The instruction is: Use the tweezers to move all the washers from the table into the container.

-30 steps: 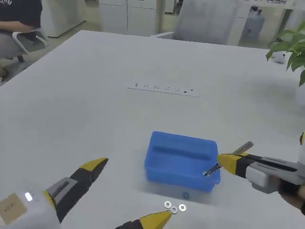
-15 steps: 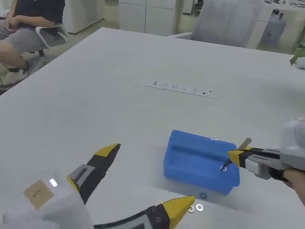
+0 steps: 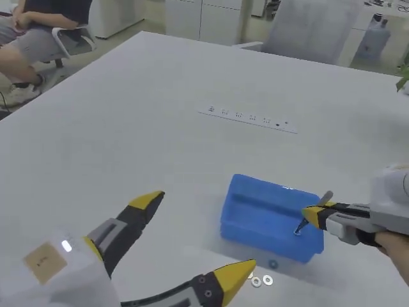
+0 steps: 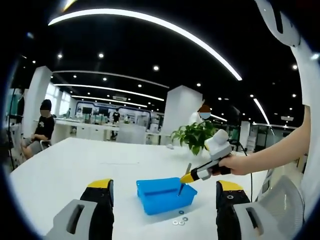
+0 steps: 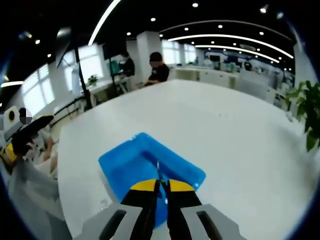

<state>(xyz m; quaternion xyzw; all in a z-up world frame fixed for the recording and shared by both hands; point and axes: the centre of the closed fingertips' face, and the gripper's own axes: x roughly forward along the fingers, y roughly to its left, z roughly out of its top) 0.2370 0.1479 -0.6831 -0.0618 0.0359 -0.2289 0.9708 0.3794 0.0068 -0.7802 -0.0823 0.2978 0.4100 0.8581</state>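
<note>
A blue container (image 3: pixel 265 214) stands on the white table (image 3: pixel 147 128). My right gripper (image 3: pixel 314 215) comes in from the right, shut on thin metal tweezers (image 3: pixel 302 225) whose tips hang over the container's near right corner. Whether the tips hold a washer I cannot tell. A few small washers (image 3: pixel 261 281) lie on the table just in front of the container. My left gripper (image 3: pixel 192 238) is open at the lower left, with nothing between its fingers. The left gripper view shows the container (image 4: pixel 162 195), washers (image 4: pixel 179 221) and tweezers (image 4: pixel 184 181). In the right gripper view the tweezers (image 5: pixel 159 172) point down into the container (image 5: pixel 135 165).
A flush socket strip (image 3: pixel 248 118) sits in the table's middle. A grey chair (image 3: pixel 307 32) stands at the far edge and a seated person (image 3: pixel 38 32) is at the far left. A green plant (image 4: pixel 192 135) stands past the table's right side.
The head view has swung, so everything has shifted in the picture. The right gripper keeps the tweezers over the container's near right corner. The left gripper stays open.
</note>
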